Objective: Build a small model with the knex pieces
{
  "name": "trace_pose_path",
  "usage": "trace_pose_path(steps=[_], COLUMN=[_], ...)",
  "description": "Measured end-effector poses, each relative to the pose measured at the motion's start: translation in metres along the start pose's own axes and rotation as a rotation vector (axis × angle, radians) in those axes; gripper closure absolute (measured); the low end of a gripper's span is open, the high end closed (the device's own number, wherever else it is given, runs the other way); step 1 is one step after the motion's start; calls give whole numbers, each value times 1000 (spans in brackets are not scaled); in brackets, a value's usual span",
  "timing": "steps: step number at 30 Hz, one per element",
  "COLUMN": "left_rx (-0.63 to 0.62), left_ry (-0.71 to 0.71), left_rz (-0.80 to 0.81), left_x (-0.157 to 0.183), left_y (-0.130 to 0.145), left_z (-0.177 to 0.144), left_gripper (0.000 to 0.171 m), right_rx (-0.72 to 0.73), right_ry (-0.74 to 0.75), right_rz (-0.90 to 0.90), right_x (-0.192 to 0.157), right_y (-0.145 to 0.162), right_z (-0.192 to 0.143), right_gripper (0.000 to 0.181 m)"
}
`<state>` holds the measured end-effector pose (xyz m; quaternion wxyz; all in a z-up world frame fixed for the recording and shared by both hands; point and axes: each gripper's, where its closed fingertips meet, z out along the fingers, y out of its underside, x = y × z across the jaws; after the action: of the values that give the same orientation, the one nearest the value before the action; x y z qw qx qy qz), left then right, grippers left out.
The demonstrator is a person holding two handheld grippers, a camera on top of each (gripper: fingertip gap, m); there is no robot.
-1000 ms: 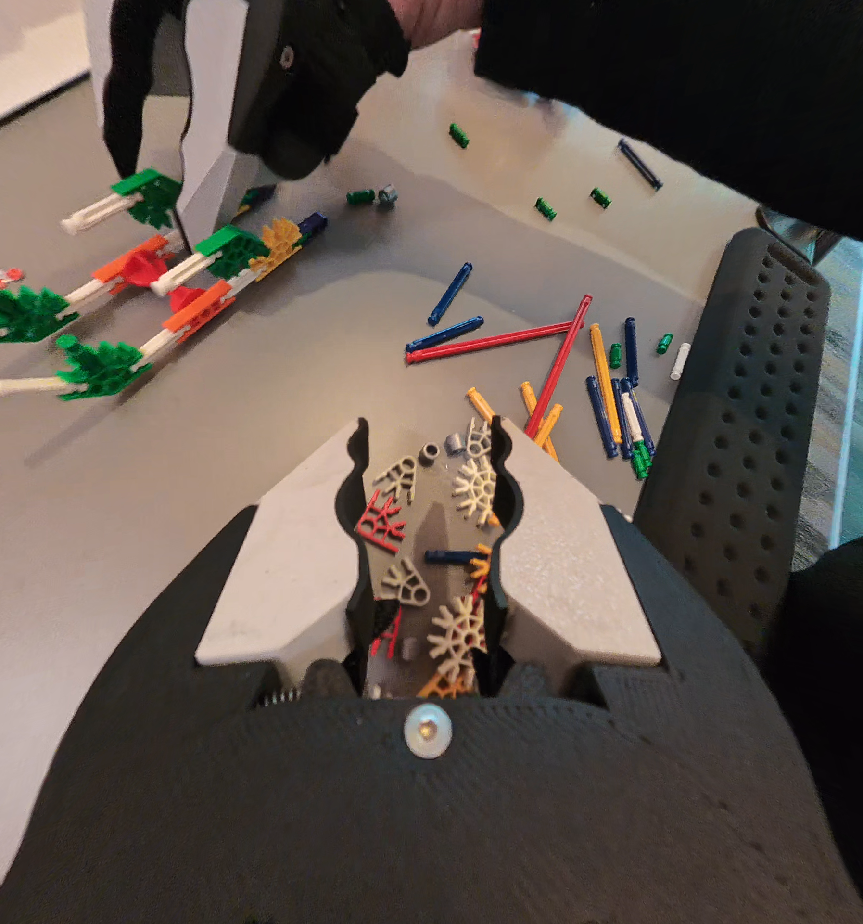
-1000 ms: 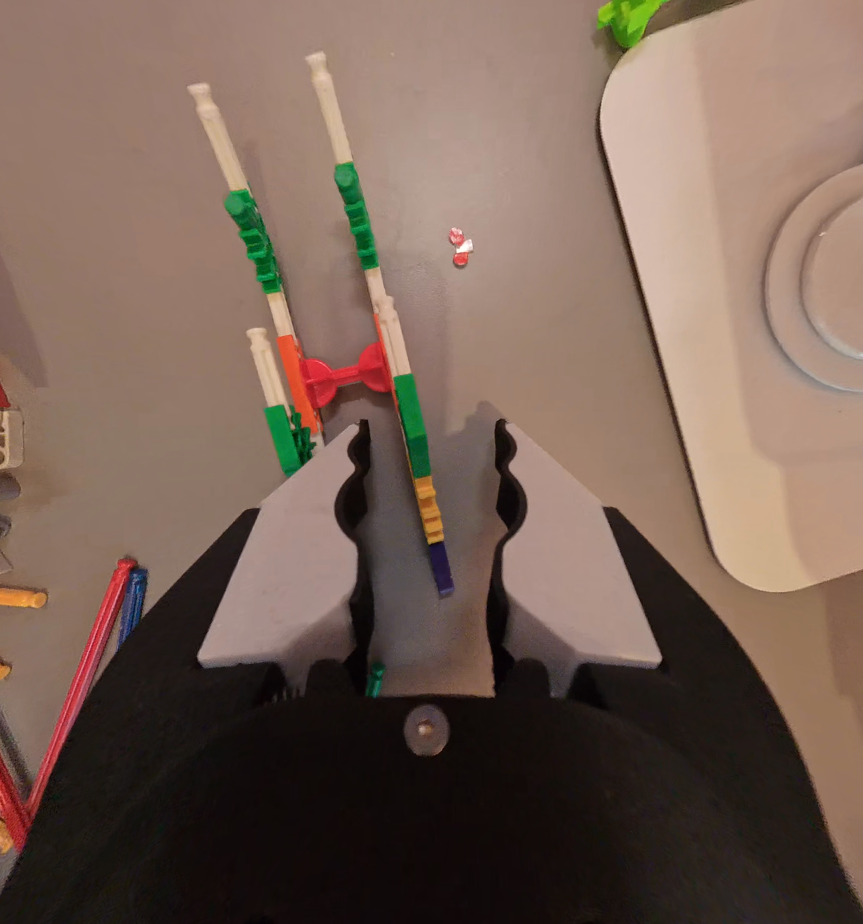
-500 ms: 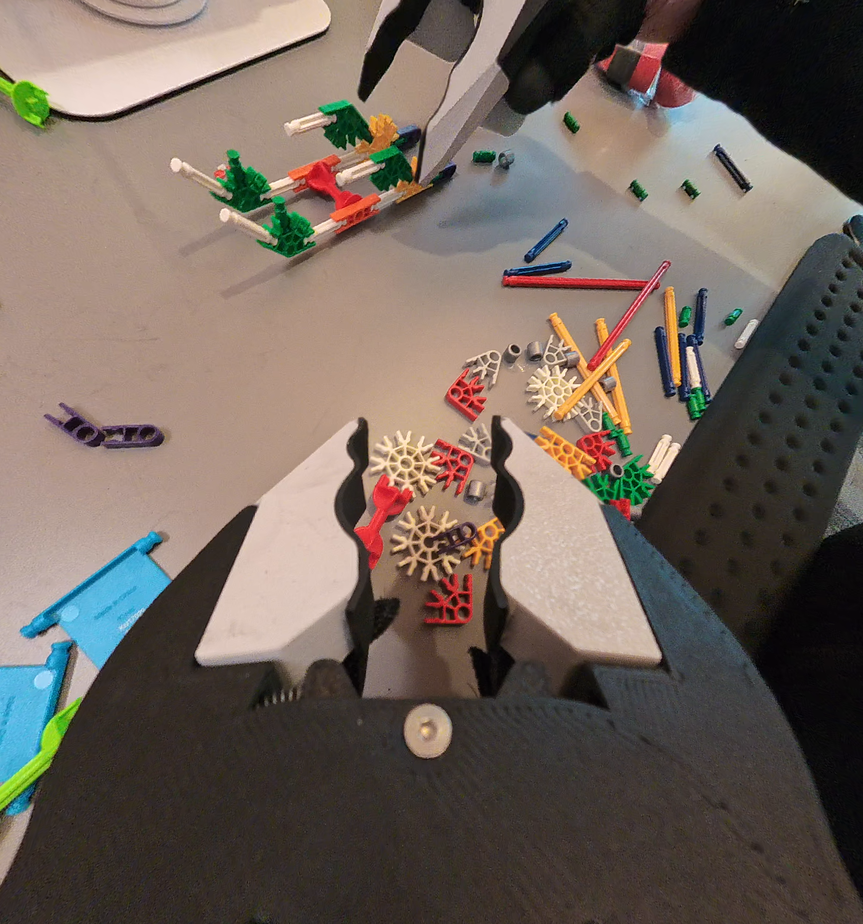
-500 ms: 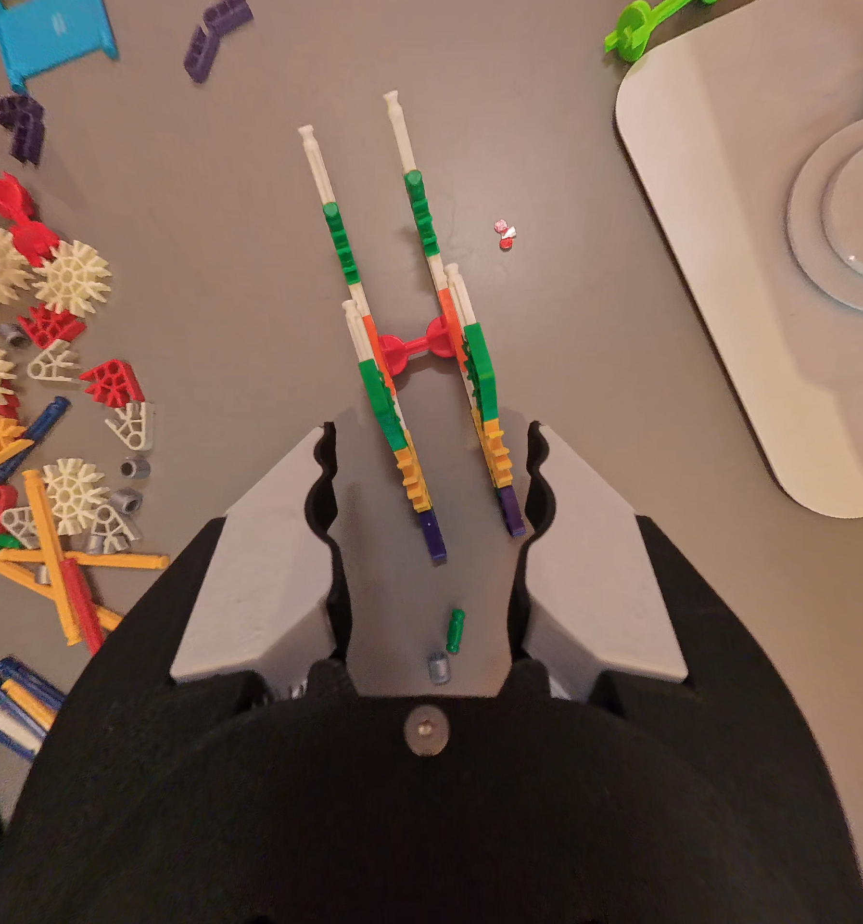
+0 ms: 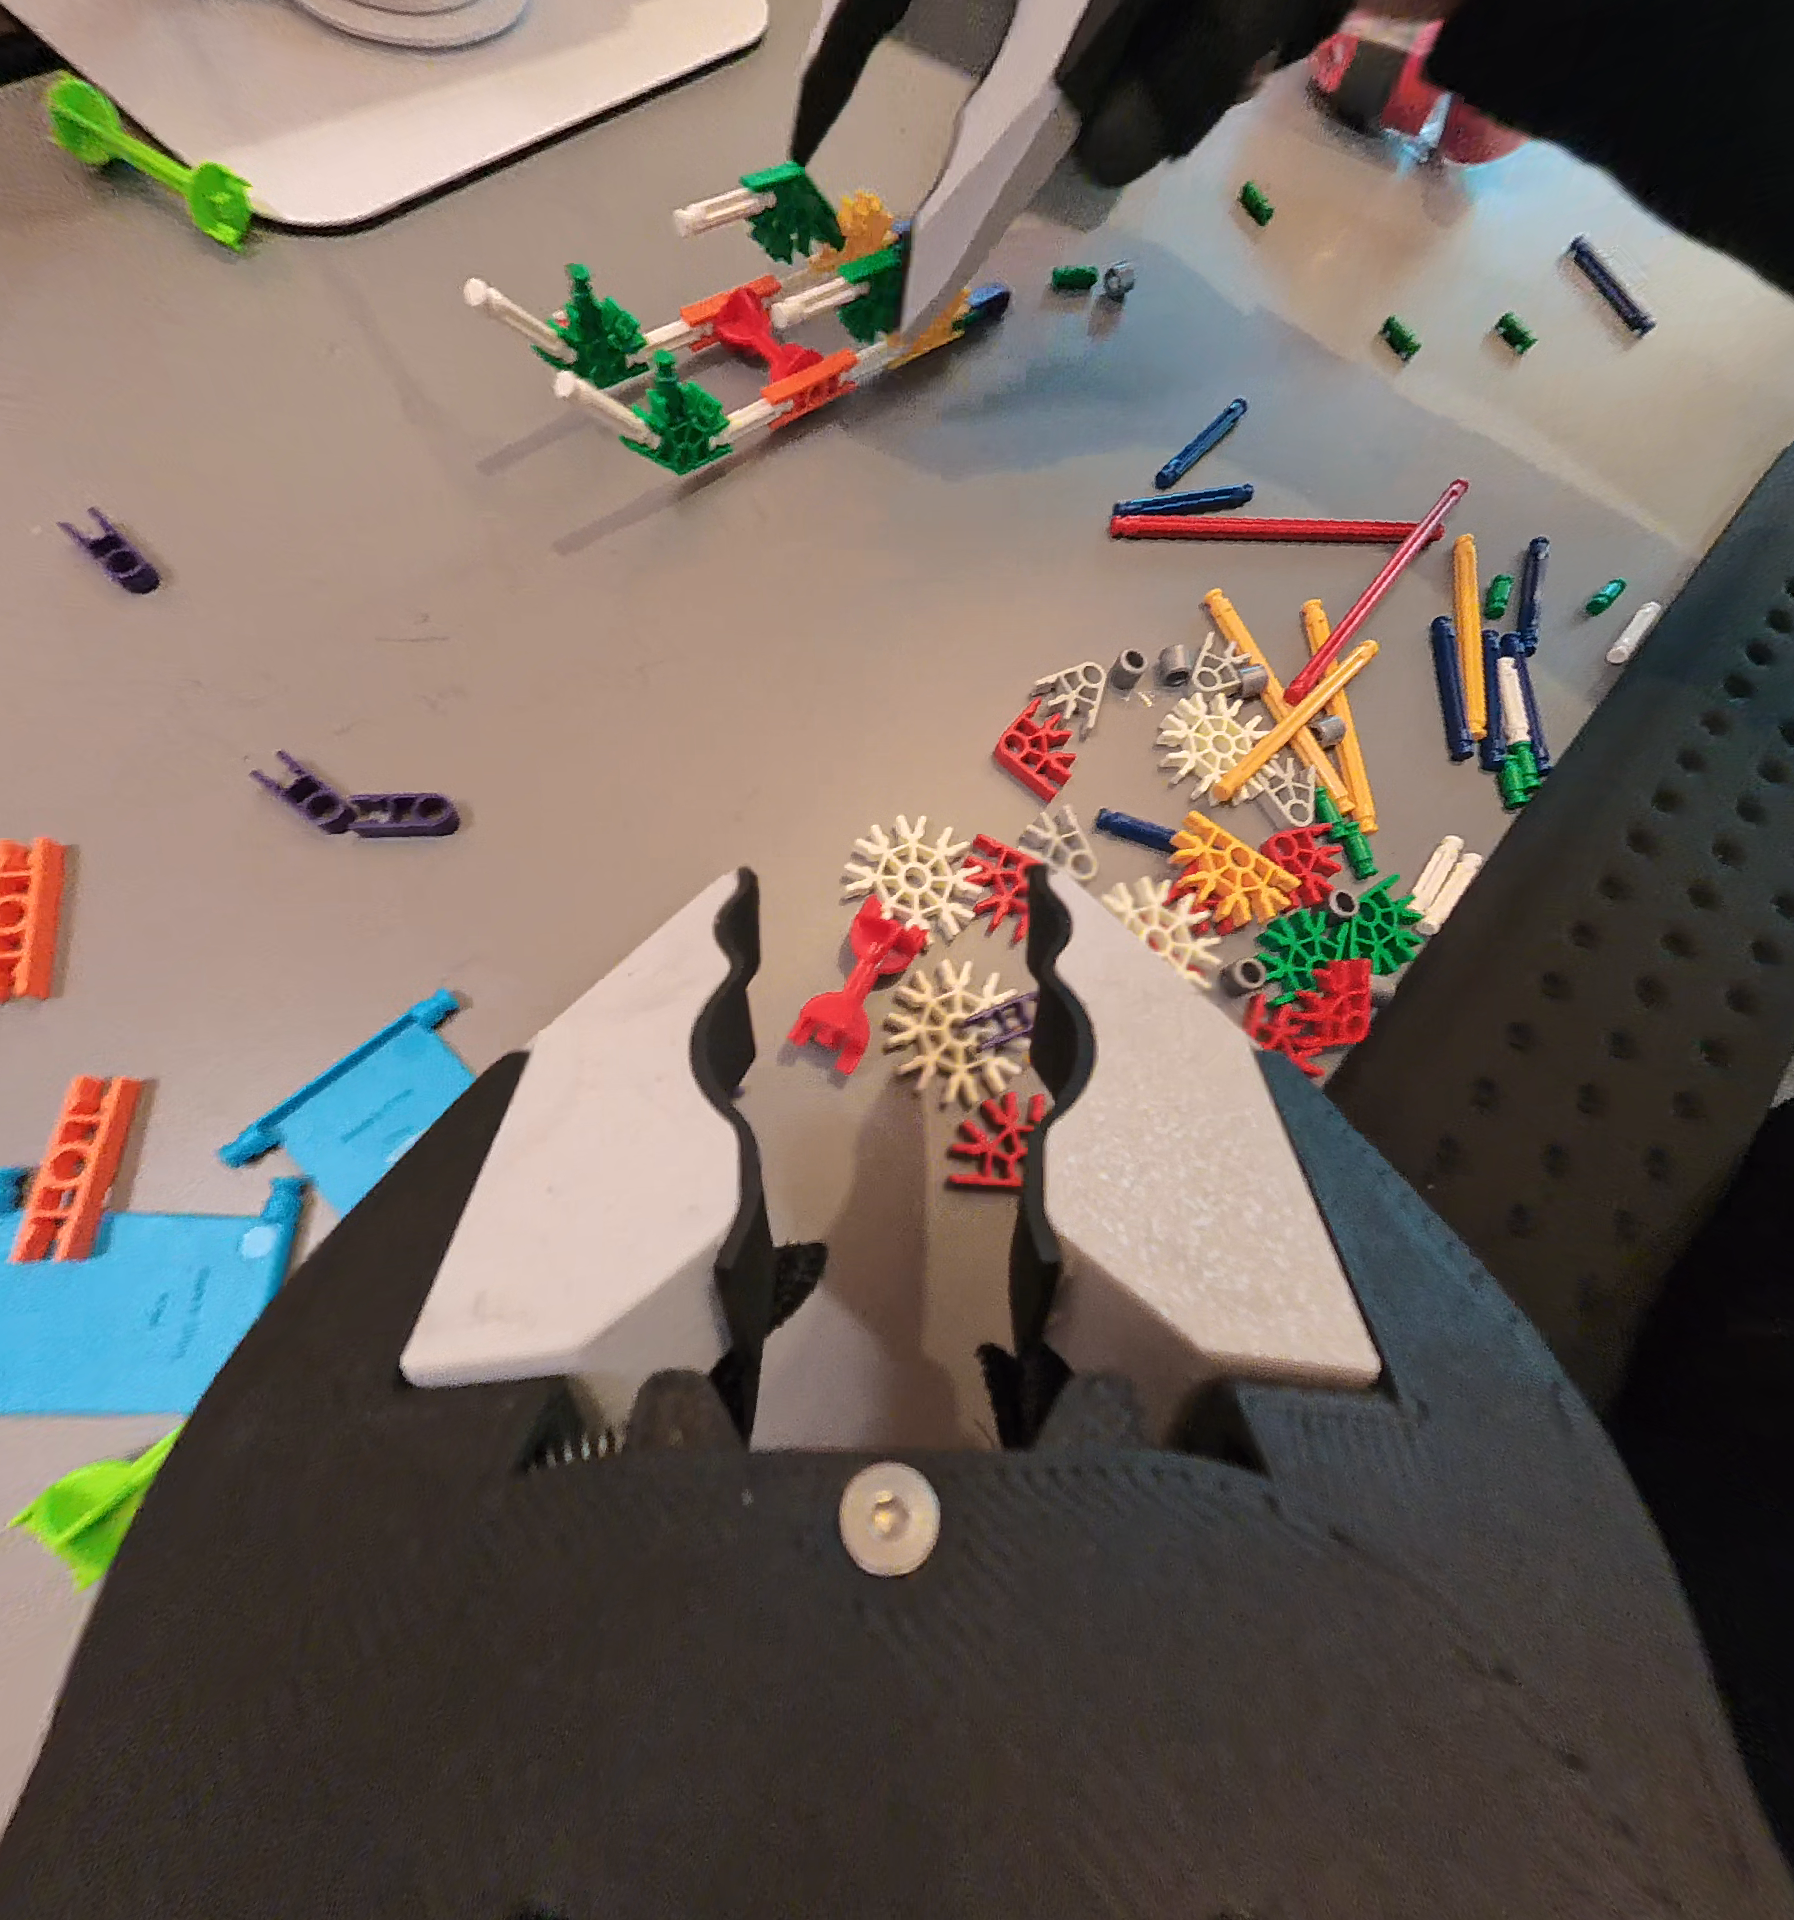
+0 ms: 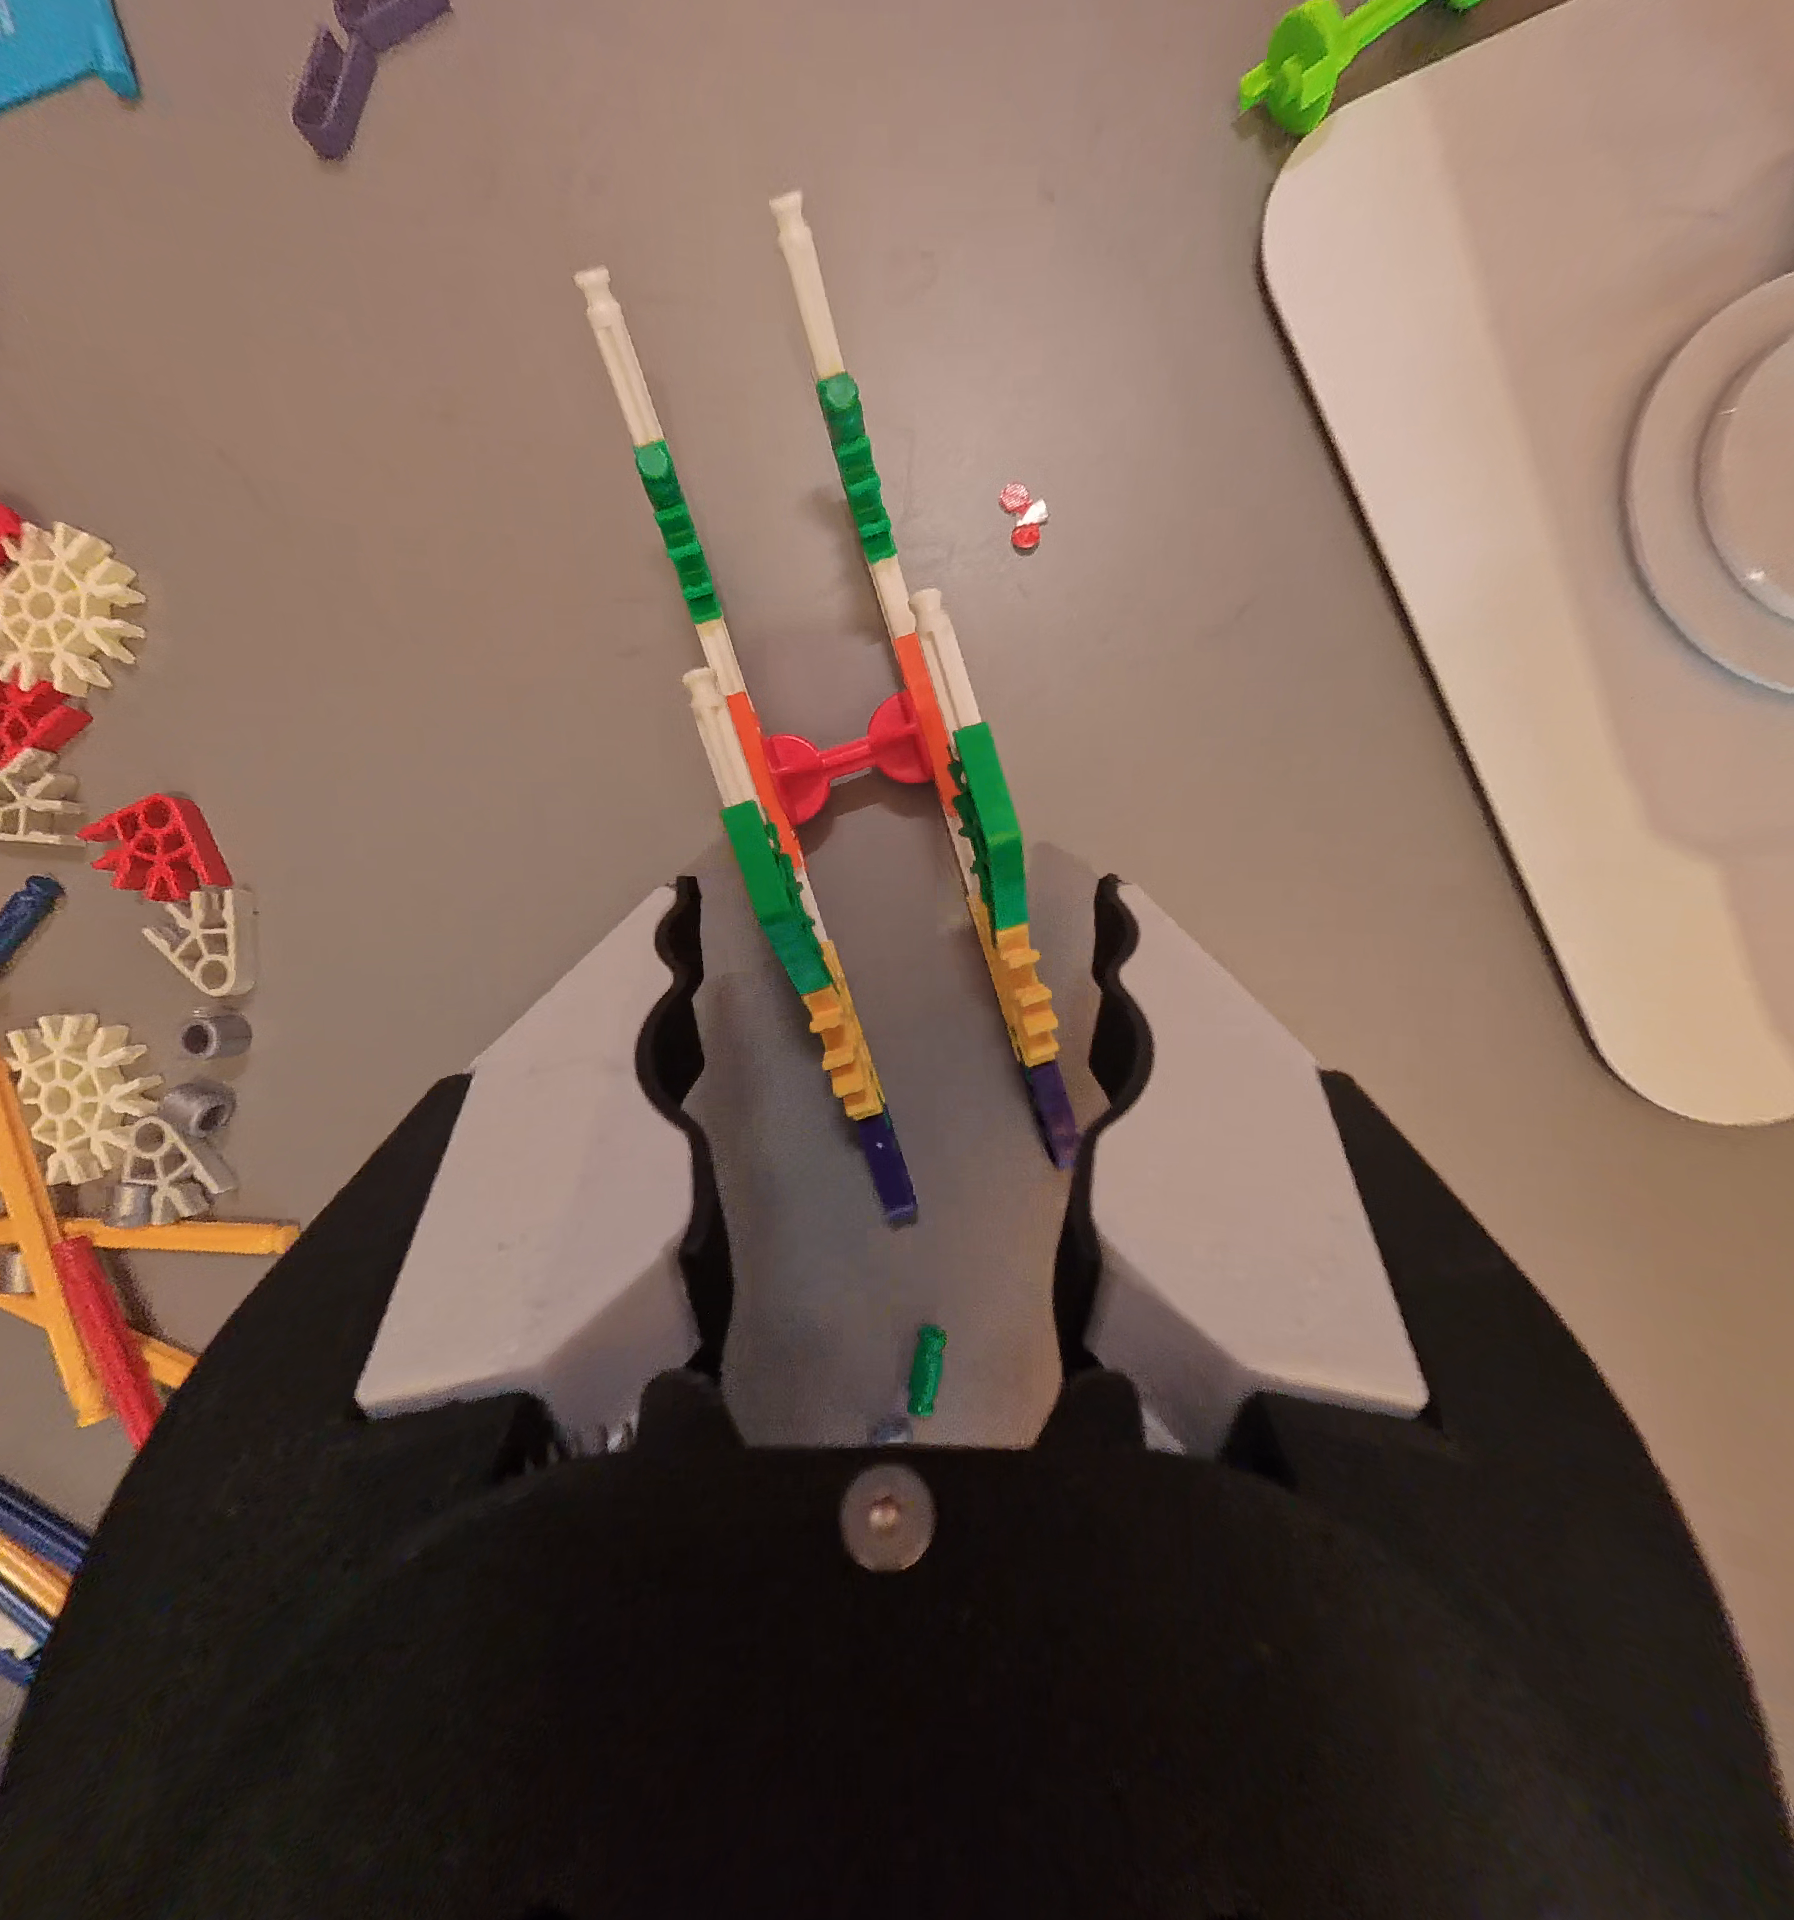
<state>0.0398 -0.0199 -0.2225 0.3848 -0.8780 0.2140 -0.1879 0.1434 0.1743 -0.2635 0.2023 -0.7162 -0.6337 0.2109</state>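
Two grippers hang over the grey table (image 5: pixel 560 675), both with jaws apart and nothing between them. Under the left gripper (image 5: pixel 893 904) lie a red connector (image 5: pixel 851 987) and a white snowflake piece (image 5: pixel 945 1029), framed much as half a second ago, after the view drew back from the pile. The right gripper (image 6: pixel 898 899) has spread wider than a second ago; both rails of the rod assembly (image 6: pixel 841 758) now sit between its fingers, the right rail's purple end just beside the right finger. Beyond the assembly's right lies a pale base plate (image 6: pixel 1495 520).
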Motion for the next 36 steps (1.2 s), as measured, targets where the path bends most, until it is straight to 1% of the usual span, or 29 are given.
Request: trace_pose_path(steps=[4,6,10,13,16,17,21,24,25,26,27,28,30,31,32,34,36], left_rx=[-4,-2,-14,-29,-45,-49,-60,-66,-67,-68,-72,-78,-93,-102,-108,-110,-116], left_ry=[-39,-46,-38,-27,-28,-30,-40,-54,-55,-58,-62,-67,-90,-103,-112,-125,-122], left_rz=[-4,-10,-5,15,41,46,42,30,28,27,27,36,60,66,70,69,62], left_x=[-18,-24,-27,-22,-18,-17,-16,-17,-17,-18,-19,-20,-25,-29,-33,-40,-45], left_y=[1,1,2,3,6,7,16,23,25,26,28,29,32,34,36,37,38], left_z=[-8,-10,-6,-2,-1,-2,-9,-16,-19,-21,-23,-25,-31,-34,-36,-41,-43], left_gripper=[120,120,120,120,120,120,120,120,120,120,120,120,120,120,120,121,125], right_rx=[42,67,15,-13,-67,-59,-71,-78,-85,-110,-149,-176,-164,-137,-114,-70,-37], right_ry=[62,55,63,27,5,-9,-90,-189,-200,-200,-193,-174,-145,-124,-88,-21,28], right_rz=[33,60,63,45,-9,-32,-150,-303,-350,-376,-391,-407,-396,-364,-334,-284,-208], right_x=[-4,-9,-3,0,3,2,-5,-22,-24,-24,-22,-18,-15,-13,-9,-6,-8], right_y=[-1,1,16,19,23,20,12,6,3,3,4,4,-1,-5,-7,-6,1], right_z=[-25,-30,-15,3,15,17,23,28,30,32,32,30,19,10,1,-22,-45], right_gripper=[110,111,107,106,115,123,128,130,129,123,105,96,95,93,94,98,119])
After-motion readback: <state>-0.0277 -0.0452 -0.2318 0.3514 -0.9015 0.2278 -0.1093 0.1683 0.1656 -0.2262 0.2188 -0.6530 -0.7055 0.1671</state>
